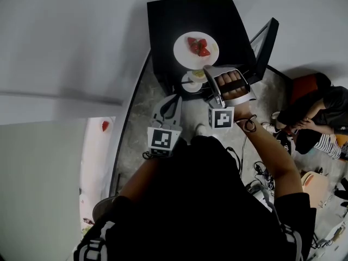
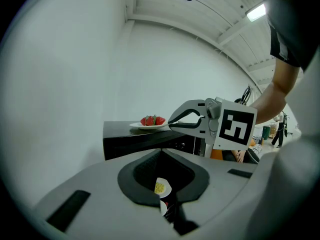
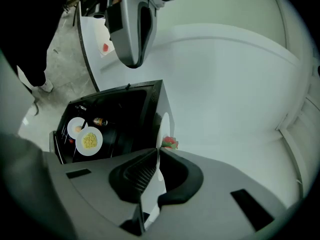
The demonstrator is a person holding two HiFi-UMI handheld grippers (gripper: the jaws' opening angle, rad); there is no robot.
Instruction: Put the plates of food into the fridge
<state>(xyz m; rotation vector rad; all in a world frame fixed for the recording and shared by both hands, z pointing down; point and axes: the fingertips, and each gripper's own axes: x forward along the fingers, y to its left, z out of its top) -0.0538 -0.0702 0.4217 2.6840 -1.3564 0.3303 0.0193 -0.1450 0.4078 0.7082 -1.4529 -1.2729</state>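
The plate of strawberries (image 1: 196, 49) sits on top of the black mini fridge (image 1: 168, 20), right at its front edge. The right tongs (image 3: 156, 154) are clamped on the plate's rim on the side nearest the person. The left tongs (image 2: 161, 204) hang lower, in front of the open fridge. They are closed and, as far as the narrow slit shows, have nothing between them. The fridge door (image 1: 266, 39) stands swung out to the right. Inside lie a plate of yellow food (image 3: 90, 140) and a smaller plate (image 3: 76, 126), with a bottle (image 3: 100, 121) just beside them. A white wall backs the fridge, and a person (image 1: 318, 118) sits on the floor beyond the door.
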